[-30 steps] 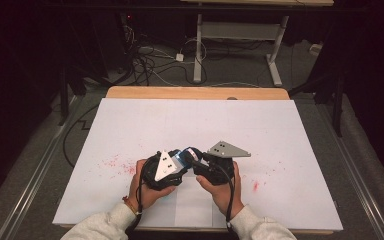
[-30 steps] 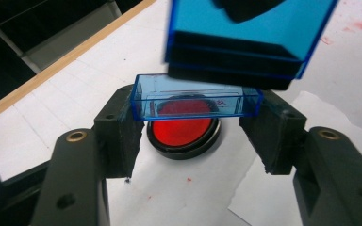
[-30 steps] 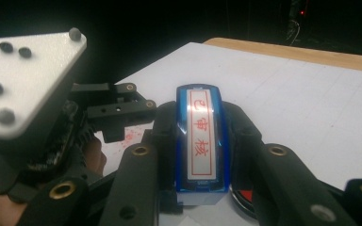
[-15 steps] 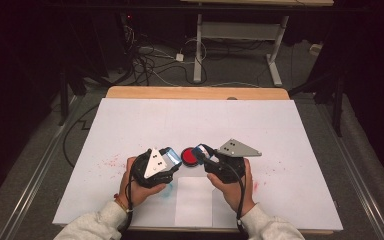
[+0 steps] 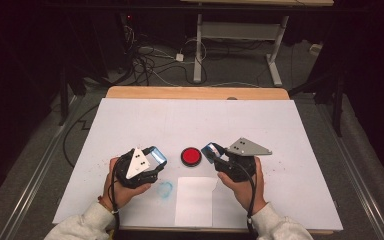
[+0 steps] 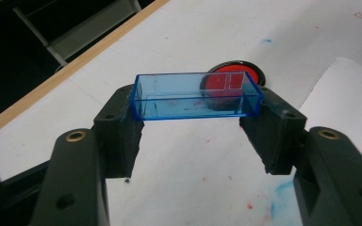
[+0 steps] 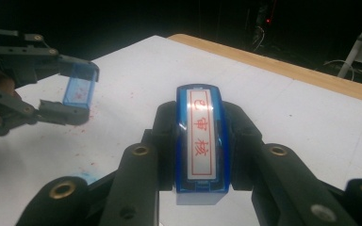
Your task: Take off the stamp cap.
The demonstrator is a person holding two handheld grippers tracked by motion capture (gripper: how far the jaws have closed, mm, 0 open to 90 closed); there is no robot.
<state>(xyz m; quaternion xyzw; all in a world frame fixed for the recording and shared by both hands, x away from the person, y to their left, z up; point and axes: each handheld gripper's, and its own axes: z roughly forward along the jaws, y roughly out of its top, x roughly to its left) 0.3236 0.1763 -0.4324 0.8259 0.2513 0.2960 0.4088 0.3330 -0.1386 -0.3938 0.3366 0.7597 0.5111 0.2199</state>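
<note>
Hands enter from the bottom edge of the high view, each carrying a gripper over the white sheet [image 5: 290, 125] that covers the table. At lower left of centre, the left gripper [image 5: 155, 159] has its jaws clamped on the two short ends of a clear blue cap [image 6: 195, 96], open side up, so the hollow faces the camera riding on it; that end-to-end grip likely keeps the cap's long walls free. Just right of it, in the middle, a round red ink pad [image 5: 191, 156] lies flat on the sheet between the two tools, probably placed there so either hand can reach it. Below it lies a separate white slip of paper [image 5: 196, 200], with a faint blue smudge [image 5: 165, 189] beside it. Right of centre, the right gripper [image 5: 211, 151] squeezes a blue stamp [image 7: 201, 141] by its long sides, the printing face with red characters turned toward its own camera and away from the sheet. Red specks dot the sheet, too small to read. The stamp's lower body is hidden behind the jaws.
</note>
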